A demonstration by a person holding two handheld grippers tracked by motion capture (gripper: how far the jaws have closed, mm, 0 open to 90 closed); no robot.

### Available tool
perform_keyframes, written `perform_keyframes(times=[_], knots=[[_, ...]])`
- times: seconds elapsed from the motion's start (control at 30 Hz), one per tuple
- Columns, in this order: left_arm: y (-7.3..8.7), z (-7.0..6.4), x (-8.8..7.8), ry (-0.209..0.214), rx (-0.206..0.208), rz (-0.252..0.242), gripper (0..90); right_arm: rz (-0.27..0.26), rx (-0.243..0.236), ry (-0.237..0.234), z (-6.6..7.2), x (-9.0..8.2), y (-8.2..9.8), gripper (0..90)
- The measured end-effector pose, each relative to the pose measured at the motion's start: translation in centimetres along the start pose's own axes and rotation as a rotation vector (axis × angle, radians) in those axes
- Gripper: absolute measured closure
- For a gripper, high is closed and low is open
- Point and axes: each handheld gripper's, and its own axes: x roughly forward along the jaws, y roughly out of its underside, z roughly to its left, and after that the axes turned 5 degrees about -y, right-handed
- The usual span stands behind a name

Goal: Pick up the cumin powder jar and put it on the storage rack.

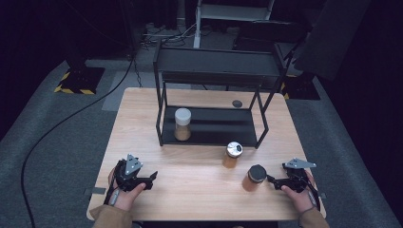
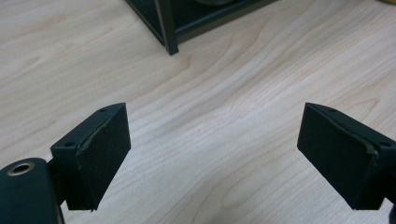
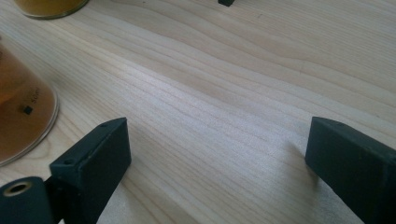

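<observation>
Jars: three, all upright, long axis vertical, lids facing up.
Black-lidded jar (image 1: 255, 177): near right of the table (image 1: 190, 190), amber contents, just beside the right gripper's tips; in the right gripper view its base (image 3: 21, 116) sits left of the jaws.
Silver-lidded jar (image 1: 232, 154): just far-left of the black-lidded one, near the rack's right front leg.
White-lidded jar (image 1: 182, 124): on the lower shelf of the rack, left side.
Rack (image 1: 214, 71): one, black, two shelves, at the far middle of the table.
Grippers: two, one in each hand.
Left gripper (image 1: 151, 177): near left, pointing right; jaws spread apart over bare wood (image 2: 210, 140), nothing between them.
Right gripper (image 1: 270, 179): near right, pointing left toward the black-lidded jar; jaws apart, nothing between them (image 3: 215, 154).
</observation>
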Motion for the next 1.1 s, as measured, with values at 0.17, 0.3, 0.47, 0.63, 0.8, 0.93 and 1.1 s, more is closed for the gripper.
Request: perform_keyframes(times=[0.17, 0.3, 0.47, 0.63, 0.8, 0.93, 1.1], knots=[[0.4, 0.0, 0.4, -0.003, -0.008, 0.028, 9.3, 0.0, 0.0, 0.0, 0.0, 0.0, 0.0, 6.6], [0.4, 0.0, 0.8, 0.006, 0.004, 0.049, 9.1, 0.0, 0.0, 0.0, 0.0, 0.0, 0.0, 6.6], [0.7, -0.1, 0.9, 0.003, 0.012, 0.081, 8.7, 0.0, 0.0, 0.0, 0.0, 0.0, 0.0, 6.6], [0.9, -0.1, 1.2, 0.003, 0.009, 0.112, 8.1, 0.0, 0.0, 0.0, 0.0, 0.0, 0.0, 6.6], [1.3, 0.3, 1.7, 0.032, -0.037, 0.125, 5.5, 0.0, 0.0, 0.0, 0.0, 0.0, 0.0, 6.6], [1.4, 0.4, 1.7, 0.035, -0.028, 0.124, 3.7, 0.0, 0.0, 0.0, 0.0, 0.0, 0.0, 6.6], [1.4, 0.3, 1.8, 0.036, -0.03, 0.126, 1.9, 0.0, 0.0, 0.0, 0.0, 0.0, 0.0, 6.6]])
